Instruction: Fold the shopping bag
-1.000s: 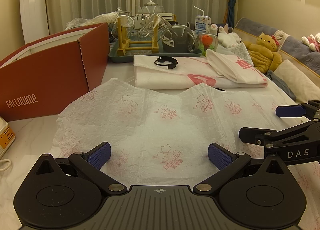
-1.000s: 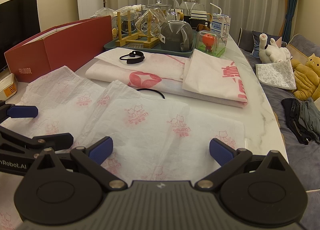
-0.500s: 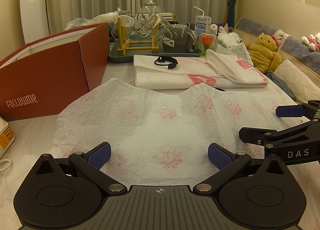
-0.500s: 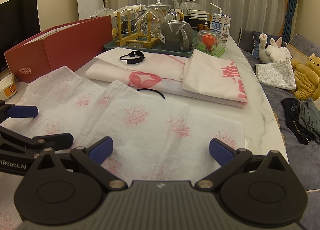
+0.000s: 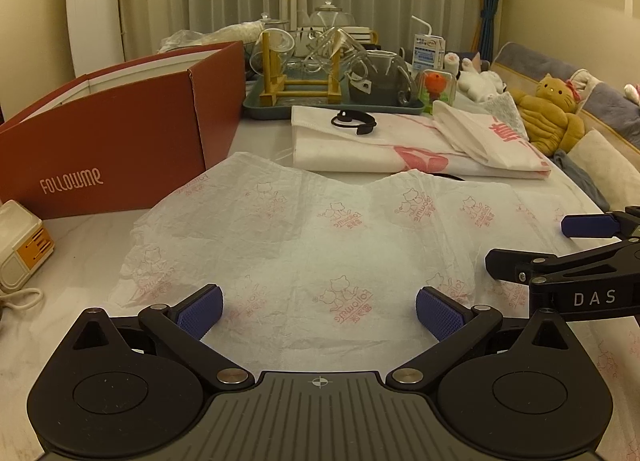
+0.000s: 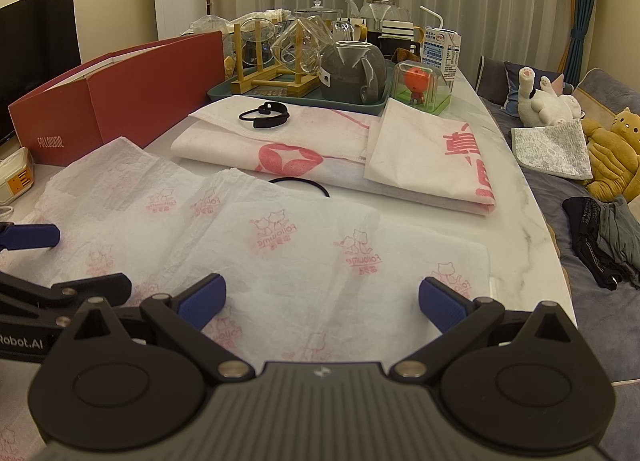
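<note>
here the crinkled white pink-printed shopping bag [image 5: 320,245] is lying flat mid-frame on the pale marble table [image 6: 516,197]. the left gripper [image 5: 319,311] and right gripper [image 6: 320,297] are hovering low in frame, fingers spread apart, gripping nothing.

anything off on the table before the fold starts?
A black hair tie lies half tucked under the far edge of the white shopping bag, so a fold could trap it. The bag is wrinkled, with its far edge uneven. Left gripper and right gripper are both open, holding nothing.
</note>
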Demonstrator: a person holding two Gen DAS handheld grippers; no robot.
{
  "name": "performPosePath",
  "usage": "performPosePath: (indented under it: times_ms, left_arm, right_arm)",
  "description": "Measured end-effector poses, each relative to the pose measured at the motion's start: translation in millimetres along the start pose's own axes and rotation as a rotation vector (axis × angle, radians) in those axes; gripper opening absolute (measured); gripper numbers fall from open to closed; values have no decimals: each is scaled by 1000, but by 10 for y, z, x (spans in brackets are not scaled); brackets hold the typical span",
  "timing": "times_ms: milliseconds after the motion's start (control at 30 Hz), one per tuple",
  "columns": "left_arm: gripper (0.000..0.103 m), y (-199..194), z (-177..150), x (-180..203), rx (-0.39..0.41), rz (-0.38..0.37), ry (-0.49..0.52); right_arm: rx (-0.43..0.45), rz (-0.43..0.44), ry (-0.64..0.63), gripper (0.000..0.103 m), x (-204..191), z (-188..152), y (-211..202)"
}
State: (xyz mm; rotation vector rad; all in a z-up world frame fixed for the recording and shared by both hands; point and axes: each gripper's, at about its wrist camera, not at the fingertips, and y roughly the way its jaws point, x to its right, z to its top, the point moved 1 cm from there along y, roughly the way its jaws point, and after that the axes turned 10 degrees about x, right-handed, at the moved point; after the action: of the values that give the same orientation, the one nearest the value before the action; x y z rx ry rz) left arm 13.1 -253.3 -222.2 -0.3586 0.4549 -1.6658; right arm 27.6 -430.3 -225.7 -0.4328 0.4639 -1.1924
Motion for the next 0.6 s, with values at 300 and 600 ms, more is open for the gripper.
performPosePath:
  times_ms: [300,600]
  left_arm:
    - [103,-487,2,-147,0,0,1]
    - [103,-515,4,-165,0,1,0]
  right_arm:
    - [0,0,0,103,3,0,2]
    - [0,-1,0,103,3,1,2]
